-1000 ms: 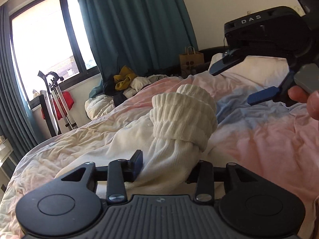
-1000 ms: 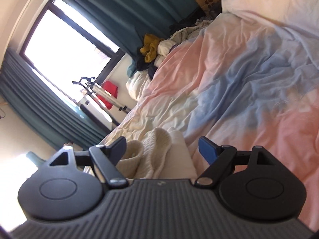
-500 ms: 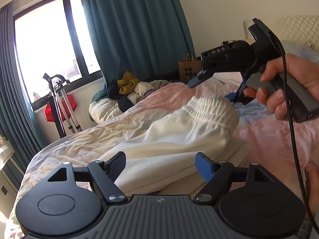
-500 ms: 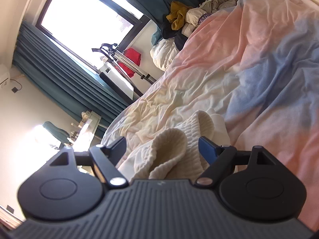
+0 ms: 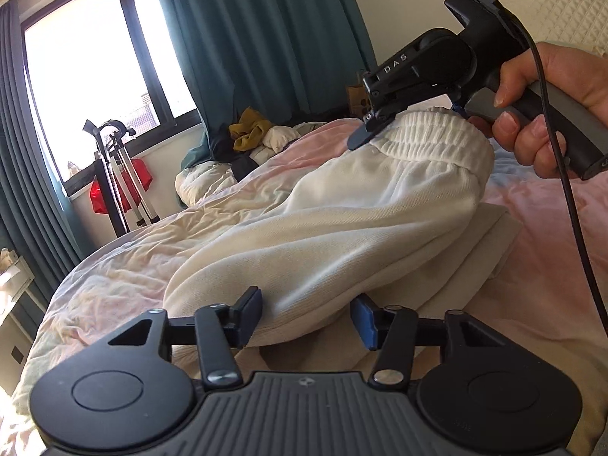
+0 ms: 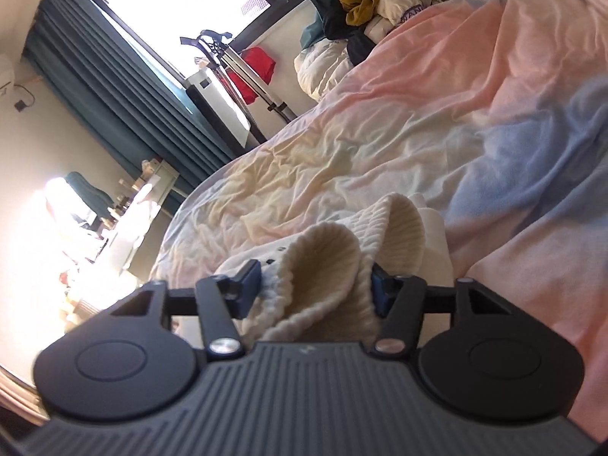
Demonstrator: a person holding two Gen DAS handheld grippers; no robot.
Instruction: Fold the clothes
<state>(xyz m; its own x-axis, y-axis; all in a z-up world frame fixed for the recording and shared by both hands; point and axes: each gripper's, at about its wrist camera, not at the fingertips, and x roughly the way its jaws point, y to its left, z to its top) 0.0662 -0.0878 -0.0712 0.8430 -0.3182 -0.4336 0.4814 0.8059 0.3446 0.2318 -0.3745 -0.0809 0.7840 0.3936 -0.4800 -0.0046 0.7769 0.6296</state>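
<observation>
A cream-white garment (image 5: 342,228) with a ribbed elastic waistband (image 5: 429,136) lies folded over on the pink, blue and cream bed cover (image 5: 539,266). My left gripper (image 5: 306,317) is open, its fingers on either side of the near folded edge. My right gripper (image 5: 410,121) is at the far end, over the waistband. In the right wrist view the right gripper (image 6: 315,288) has the ribbed waistband (image 6: 326,266) bunched between its fingers, which press on it from both sides.
A heap of other clothes (image 5: 262,136) lies at the far end of the bed under teal curtains (image 5: 258,38). A folded stand with a red cloth (image 5: 117,174) is by the window. A paper bag (image 5: 355,95) stands by the wall.
The left gripper let go of the garment, opened and drew back to its near edge. The right gripper came down on the waistband and closed on it.
</observation>
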